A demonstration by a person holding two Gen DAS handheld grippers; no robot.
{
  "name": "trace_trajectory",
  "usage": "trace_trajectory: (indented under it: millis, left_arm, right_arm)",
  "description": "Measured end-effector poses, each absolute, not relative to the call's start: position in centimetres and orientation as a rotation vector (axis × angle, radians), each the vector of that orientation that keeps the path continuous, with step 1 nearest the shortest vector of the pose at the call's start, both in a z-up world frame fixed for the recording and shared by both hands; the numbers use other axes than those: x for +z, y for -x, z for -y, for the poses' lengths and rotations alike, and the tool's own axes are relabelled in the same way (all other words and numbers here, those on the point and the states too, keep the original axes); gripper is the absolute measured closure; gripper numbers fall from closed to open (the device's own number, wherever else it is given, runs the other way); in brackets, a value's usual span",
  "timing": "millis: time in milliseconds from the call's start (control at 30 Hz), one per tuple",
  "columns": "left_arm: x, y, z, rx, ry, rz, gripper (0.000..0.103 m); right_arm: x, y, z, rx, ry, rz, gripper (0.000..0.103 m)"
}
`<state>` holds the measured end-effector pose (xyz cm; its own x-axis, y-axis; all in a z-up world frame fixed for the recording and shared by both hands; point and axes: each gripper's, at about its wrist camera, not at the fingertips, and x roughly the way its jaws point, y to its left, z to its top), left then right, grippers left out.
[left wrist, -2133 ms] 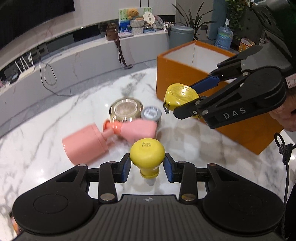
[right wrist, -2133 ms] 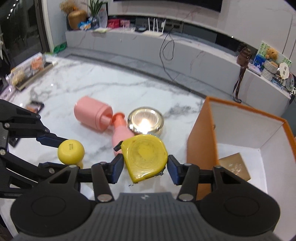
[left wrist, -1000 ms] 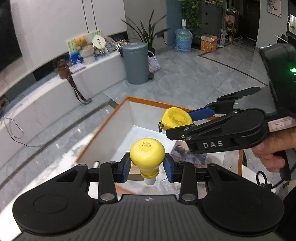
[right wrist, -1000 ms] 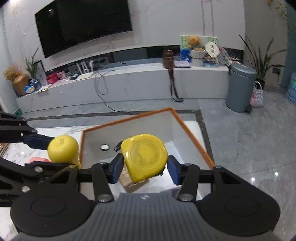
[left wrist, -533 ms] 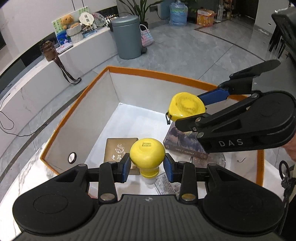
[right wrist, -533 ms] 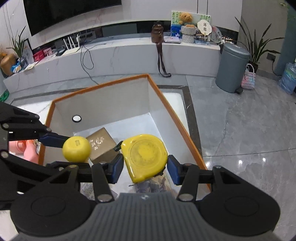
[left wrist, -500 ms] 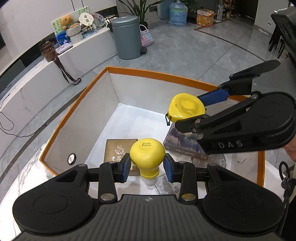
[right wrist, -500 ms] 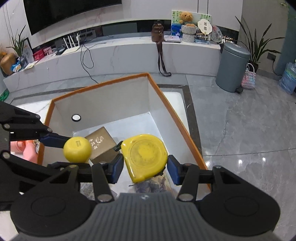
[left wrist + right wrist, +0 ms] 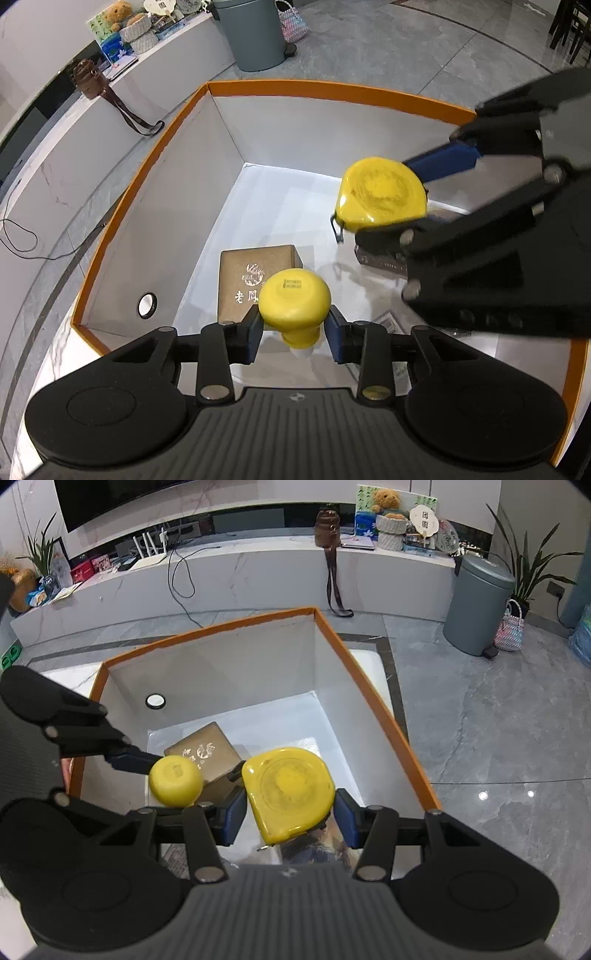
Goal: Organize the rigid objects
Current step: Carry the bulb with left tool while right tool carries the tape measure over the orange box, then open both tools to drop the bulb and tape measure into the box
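Left wrist view: left gripper (image 9: 295, 328) clamped on yellow mushroom-shaped knob (image 9: 294, 297), right gripper (image 9: 417, 192) at 2 o'clock clamped on yellow tape measure (image 9: 382, 194), both over orange box (image 9: 332, 90). Risk: dropped knob striking brown gift box (image 9: 243, 273), bouncing; grippers colliding.

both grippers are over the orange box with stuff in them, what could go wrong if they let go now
1. The yellow tape measure in the right hand-held gripper hangs above a dark printed box; dropped, it may strike that box and bounce.
2. The yellow knob-shaped object in the left hand-held gripper sits over the brown box and could roll off it.
3. The grippers are close together above the orange box, so they may bump.
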<state>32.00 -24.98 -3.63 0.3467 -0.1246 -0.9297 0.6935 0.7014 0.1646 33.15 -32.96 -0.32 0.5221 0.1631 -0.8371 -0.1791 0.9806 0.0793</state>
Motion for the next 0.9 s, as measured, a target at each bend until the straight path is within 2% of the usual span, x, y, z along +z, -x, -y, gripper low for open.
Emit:
trace_trajectory:
  millis: [200,300,467,567,633,733,900]
  left_arm:
    - [-4.7,-33.0,25.8,-0.53,-0.66,-1.126,0.068]
    - [-5.1,-33.1,25.9,-0.492,-0.702,-1.115,0.067]
    - [-4.9,-33.5,25.8,-0.465,-0.683,-1.129,0.057]
    - [-4.9,-33.2,25.9,-0.466,-0.704,-1.12,0.049]
    - [-4.7,-32.7,26.0,-0.48,-0.708,-1.113,0.04]
    - [-4.2,-32.2,26.1,-0.491,-0.705,-1.098,0.037]
    - [-3.1,-31.8,26.0,-0.492,-0.686,-1.081,0.037]
  right_arm:
    - [-1.0,-33.7,33.0,0.202,0.021,-1.014,0.052]
    - [-1.3,-34.1,32.8,0.192,0.017,-1.002,0.052]
    - [-1.7,-34.6,32.3,0.175,0.014,-1.015,0.052]
    - [-2.0,-34.9,31.8,0.165,0.023,-1.025,0.051]
    - [-2.3,-35.0,31.6,0.163,0.035,-1.038,0.051]
    - [-2.1,-34.9,31.6,0.167,0.036,-1.028,0.044]
    - [-1.5,-34.8,32.0,0.157,0.021,-1.006,0.044]
